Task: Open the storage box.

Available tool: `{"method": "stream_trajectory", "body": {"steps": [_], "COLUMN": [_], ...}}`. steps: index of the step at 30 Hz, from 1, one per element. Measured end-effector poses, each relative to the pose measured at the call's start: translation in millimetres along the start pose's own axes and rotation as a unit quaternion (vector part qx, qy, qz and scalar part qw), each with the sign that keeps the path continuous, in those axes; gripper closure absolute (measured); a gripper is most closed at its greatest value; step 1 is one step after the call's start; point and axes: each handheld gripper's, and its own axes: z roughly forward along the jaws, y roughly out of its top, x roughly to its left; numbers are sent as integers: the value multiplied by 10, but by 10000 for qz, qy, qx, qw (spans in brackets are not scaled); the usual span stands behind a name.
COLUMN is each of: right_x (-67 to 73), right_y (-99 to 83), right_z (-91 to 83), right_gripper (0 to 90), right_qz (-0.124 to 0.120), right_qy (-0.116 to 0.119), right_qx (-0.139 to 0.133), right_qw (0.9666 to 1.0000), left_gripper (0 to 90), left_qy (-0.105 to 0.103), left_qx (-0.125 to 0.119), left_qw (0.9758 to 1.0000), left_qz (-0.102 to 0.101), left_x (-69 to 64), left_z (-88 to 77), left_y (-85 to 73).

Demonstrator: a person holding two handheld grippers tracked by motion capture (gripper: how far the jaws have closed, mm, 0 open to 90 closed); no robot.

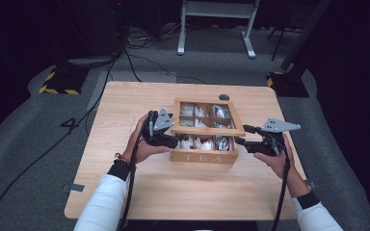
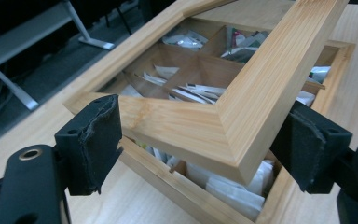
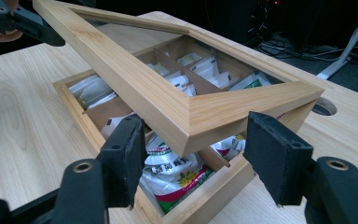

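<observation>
A wooden tea box [image 1: 203, 156] marked TEA stands mid-table, its compartments full of tea bags [image 3: 170, 170]. Its window-framed lid [image 2: 242, 107] is tilted up at the front, hinged at the far side. My left gripper [image 1: 176, 140] is shut on the lid's front left corner, with one pad [image 2: 95, 140] on the front edge and the other on the side edge. My right gripper [image 1: 243, 135] sits at the box's front right corner, open. The raised lid corner [image 3: 186, 128] hangs above and between its pads [image 3: 272, 158], with a gap showing.
The light wooden table [image 1: 139, 192] has a round cable hole [image 1: 224, 97] behind the box. A white desk frame [image 1: 217, 29] and cables lie on the grey floor beyond. Both forearms in white sleeves come in from the front edge.
</observation>
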Motion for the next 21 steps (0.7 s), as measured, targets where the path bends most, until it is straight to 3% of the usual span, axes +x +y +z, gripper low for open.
{"method": "stream_trajectory", "body": {"steps": [7, 13, 21], "right_x": [-35, -97, -183], "right_y": [20, -44, -184], "right_z": [-63, -151, -248], "right_gripper": [389, 368, 363], "right_qz": [80, 75, 67], "right_qy": [19, 24, -100], "right_qx": [-103, -50, 116], "right_qw": [9999, 10000, 9999], "left_gripper": [223, 333, 409], "left_qy": [-3, -86, -213], "left_qx": [-153, -323, -305], "left_qw": [9998, 9994, 9992], "left_qz": [126, 123, 164], "left_x": [31, 95, 137], "left_z": [-2, -38, -35], "left_y": [59, 163, 231]}}
